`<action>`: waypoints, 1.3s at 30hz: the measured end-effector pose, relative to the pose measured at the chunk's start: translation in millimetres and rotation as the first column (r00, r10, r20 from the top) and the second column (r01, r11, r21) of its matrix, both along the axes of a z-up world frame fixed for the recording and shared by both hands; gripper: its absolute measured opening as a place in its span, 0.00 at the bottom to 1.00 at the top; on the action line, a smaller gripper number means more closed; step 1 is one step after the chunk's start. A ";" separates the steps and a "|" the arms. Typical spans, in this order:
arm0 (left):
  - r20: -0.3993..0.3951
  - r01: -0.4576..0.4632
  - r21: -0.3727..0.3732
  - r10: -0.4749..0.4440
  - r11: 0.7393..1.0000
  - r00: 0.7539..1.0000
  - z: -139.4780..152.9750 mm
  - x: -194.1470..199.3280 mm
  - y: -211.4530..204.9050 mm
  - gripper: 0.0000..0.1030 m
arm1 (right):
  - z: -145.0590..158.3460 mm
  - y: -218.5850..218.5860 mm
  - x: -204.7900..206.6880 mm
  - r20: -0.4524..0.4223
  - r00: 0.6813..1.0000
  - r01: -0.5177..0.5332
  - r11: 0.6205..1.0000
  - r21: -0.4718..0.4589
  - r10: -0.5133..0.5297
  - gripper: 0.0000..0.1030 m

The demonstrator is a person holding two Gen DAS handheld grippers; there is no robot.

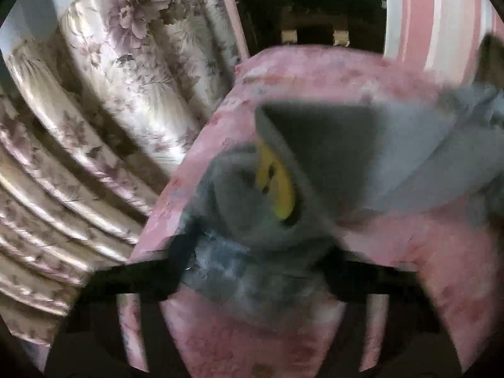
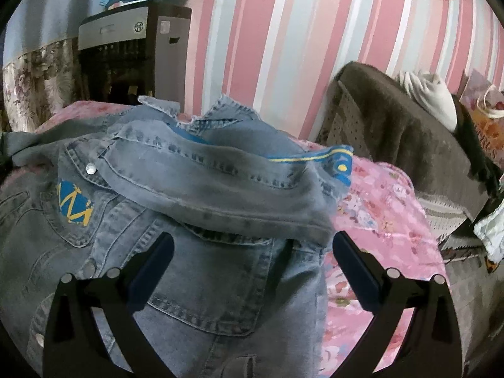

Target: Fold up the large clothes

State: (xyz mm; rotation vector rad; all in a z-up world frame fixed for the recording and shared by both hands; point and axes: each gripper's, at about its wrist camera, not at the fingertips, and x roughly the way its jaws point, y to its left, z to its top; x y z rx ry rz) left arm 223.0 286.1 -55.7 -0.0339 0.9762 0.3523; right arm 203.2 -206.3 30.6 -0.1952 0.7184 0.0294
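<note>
A grey-blue denim jacket [image 2: 195, 195] with blue and yellow patches lies on the pink floral bedspread [image 2: 378, 220], one part folded over its top. My right gripper [image 2: 252, 245] is open just above the jacket's lower right part, holding nothing. In the blurred left wrist view, my left gripper [image 1: 255, 252] is shut on a bunched part of the denim jacket [image 1: 283, 208], with a yellow patch showing, lifted above the bedspread [image 1: 220, 132].
Floral curtains [image 1: 110, 110] hang at left of the bed. A dark cabinet [image 2: 126, 47] stands behind the bed by the striped wall [image 2: 283, 47]. A brown blanket-covered piece [image 2: 409, 145] with white cloth lies at the right.
</note>
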 end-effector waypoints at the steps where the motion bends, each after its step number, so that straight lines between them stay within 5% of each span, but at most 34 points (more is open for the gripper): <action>1: 0.006 0.005 -0.076 -0.004 0.997 1.000 7.0 0.6 6.1 0.31 | 1.4 -0.9 0.4 0.004 1.000 0.001 1.000 -0.009 -0.001 0.98; 3: 0.013 0.028 -0.191 -0.026 0.981 1.000 18.2 -0.5 13.8 0.19 | 3.9 -3.0 1.9 0.015 1.000 0.004 1.000 -0.025 -0.003 0.98; 7: 0.039 0.080 -0.426 -0.070 0.901 0.997 44.2 -7.3 14.3 0.17 | 8.5 -10.0 11.3 0.017 1.000 0.006 1.000 -0.005 -0.006 0.98; 9: 0.068 0.126 -0.484 -0.106 0.866 0.992 61.6 -8.0 2.2 0.17 | 12.4 -11.6 16.2 0.019 1.000 0.003 1.000 -0.003 -0.003 0.98; 16: 0.142 0.310 -0.577 -0.281 0.756 0.949 100.6 21.5 -80.2 0.17 | 25.1 -13.0 25.1 0.045 0.999 0.002 1.000 -0.006 -0.001 0.98; 23: 0.176 0.416 -0.629 -0.401 0.656 0.899 99.4 75.9 -179.0 0.17 | 27.1 -21.8 29.9 0.047 0.999 0.020 1.000 0.005 -0.021 0.98; 27: 0.157 0.450 -0.615 -0.458 0.648 0.875 87.6 101.8 -233.7 0.17 | 24.8 -33.6 35.7 0.036 0.998 0.047 0.999 0.008 -0.047 0.98; 31: 0.075 0.466 -0.497 -0.498 0.732 0.864 59.0 122.5 -271.5 0.20 | 12.5 -50.9 45.0 -0.006 0.997 0.083 0.995 0.048 -0.082 0.98; 34: 0.055 0.488 -0.447 -0.522 0.749 0.851 44.3 126.7 -278.5 0.25 | 2.8 -58.0 48.6 -0.032 0.995 0.095 0.994 0.059 -0.093 0.98; 39: 0.086 0.549 -0.433 -0.574 0.715 0.815 52.9 119.6 -279.4 0.66 | -7.5 -57.0 49.6 -0.056 0.994 0.092 0.995 0.044 -0.089 0.98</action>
